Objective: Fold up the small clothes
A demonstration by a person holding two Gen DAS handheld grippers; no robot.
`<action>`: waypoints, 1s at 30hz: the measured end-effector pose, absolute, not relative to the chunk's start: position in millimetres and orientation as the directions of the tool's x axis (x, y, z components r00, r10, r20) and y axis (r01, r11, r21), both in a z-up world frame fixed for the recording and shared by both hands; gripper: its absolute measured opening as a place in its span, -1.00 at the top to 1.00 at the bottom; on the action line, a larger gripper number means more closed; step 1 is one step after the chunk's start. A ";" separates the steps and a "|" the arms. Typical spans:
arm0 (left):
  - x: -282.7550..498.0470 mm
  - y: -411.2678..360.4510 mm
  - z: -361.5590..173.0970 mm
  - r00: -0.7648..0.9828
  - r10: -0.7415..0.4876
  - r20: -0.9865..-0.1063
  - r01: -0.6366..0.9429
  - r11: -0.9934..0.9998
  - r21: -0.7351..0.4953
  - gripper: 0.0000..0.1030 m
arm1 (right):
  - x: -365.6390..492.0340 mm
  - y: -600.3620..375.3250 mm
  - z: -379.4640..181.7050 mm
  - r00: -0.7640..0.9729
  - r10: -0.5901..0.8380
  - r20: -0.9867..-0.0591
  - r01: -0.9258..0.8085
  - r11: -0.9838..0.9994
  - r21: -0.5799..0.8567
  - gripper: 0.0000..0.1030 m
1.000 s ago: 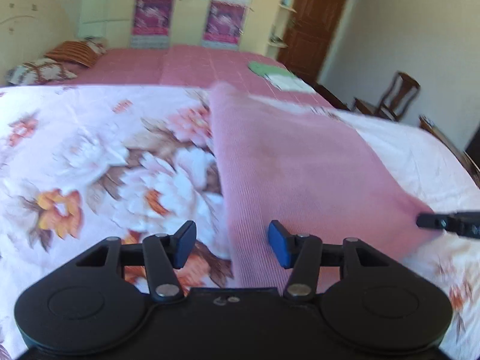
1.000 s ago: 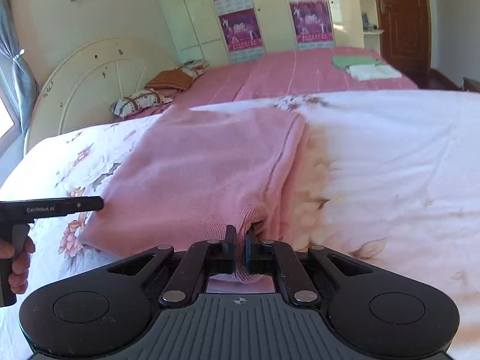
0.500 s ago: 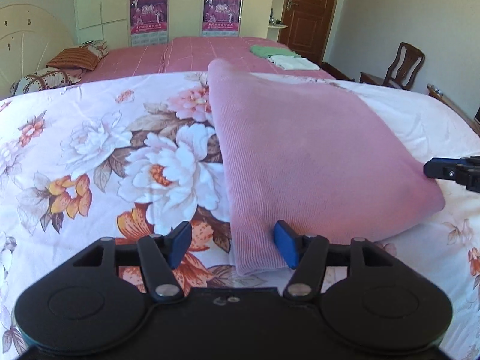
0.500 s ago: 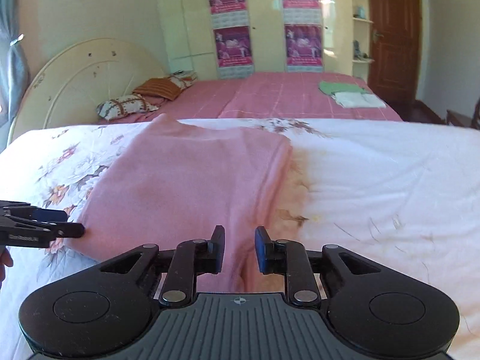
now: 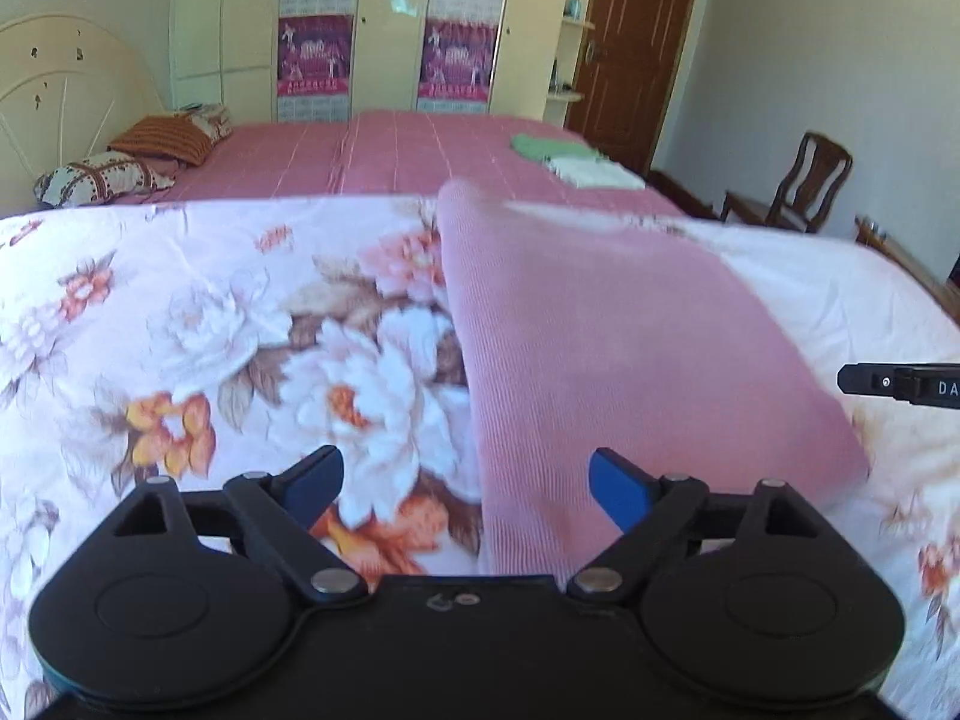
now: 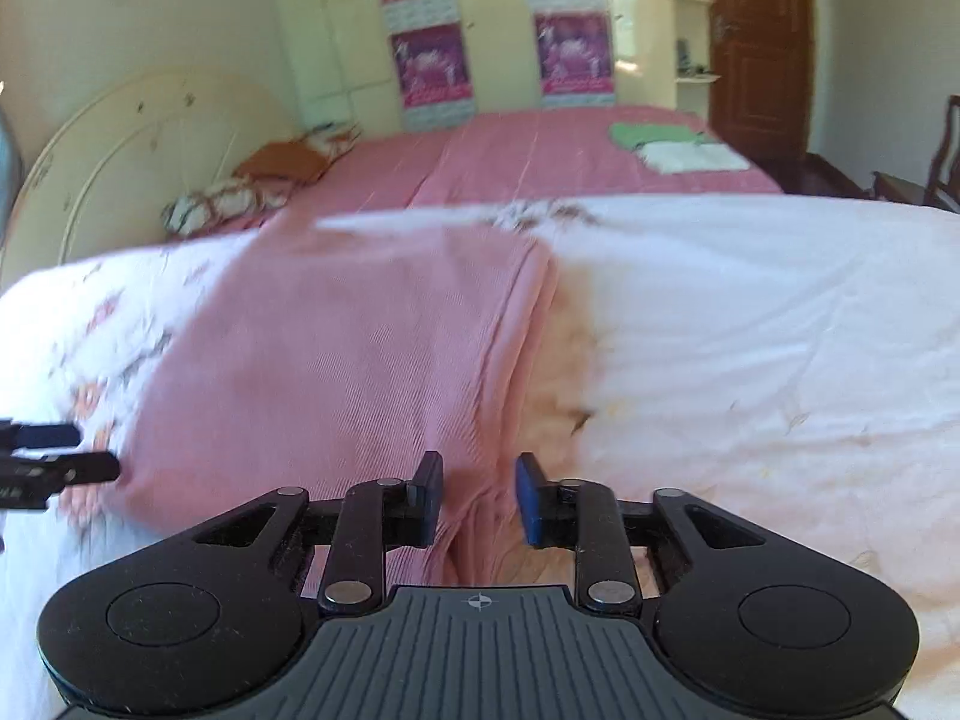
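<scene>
A pink knitted garment [image 5: 606,348] lies folded flat on the floral bedsheet [image 5: 180,324]; it also shows in the right wrist view [image 6: 336,360]. My left gripper [image 5: 465,486] is open and empty, above the garment's near left corner. My right gripper [image 6: 477,495] is open and empty, with its jaws either side of the garment's near right edge. Each gripper shows at the edge of the other's view: the right one [image 5: 900,384] and the left one [image 6: 54,468].
A second bed with a pink cover [image 5: 420,150] stands behind, with pillows [image 5: 102,180] at its head and folded green and white clothes [image 5: 570,159] on it. A wooden chair [image 5: 804,186] and a door [image 5: 636,54] are at the right. White sheet [image 6: 780,330] lies right of the garment.
My right gripper let go of the garment's near right edge and opened wider. My left gripper stayed open and opened further. The garment has settled flat on the sheet.
</scene>
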State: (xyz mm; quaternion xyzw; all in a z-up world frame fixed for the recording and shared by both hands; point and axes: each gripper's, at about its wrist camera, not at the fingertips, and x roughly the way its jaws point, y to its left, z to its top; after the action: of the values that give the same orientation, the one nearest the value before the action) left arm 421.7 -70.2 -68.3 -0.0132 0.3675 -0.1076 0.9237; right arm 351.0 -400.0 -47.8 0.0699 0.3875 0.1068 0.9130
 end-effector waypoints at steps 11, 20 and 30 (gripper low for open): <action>524.0 -83.2 -93.9 0.641 -0.216 -0.736 0.160 0.976 -0.147 -0.70 | 429.6 -369.5 -71.0 0.669 0.258 -0.697 -0.237 0.963 0.129 0.46; 515.7 -71.5 -84.1 0.614 -0.294 -0.732 0.251 0.953 -0.172 -0.77 | 425.9 -429.9 -70.4 0.641 0.364 -0.676 -0.151 0.923 0.354 0.24; 534.0 -67.2 -106.7 0.450 -0.480 -0.753 0.278 0.877 -0.393 -0.67 | 445.8 -476.0 -100.4 0.435 0.662 -0.611 -0.072 0.701 0.709 -0.26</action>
State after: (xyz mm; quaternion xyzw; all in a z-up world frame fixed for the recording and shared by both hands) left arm 534.0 -67.2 -106.7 -0.1067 0.4741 -0.2243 0.8447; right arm 445.8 -476.0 -100.4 0.3087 0.4780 0.2324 0.7888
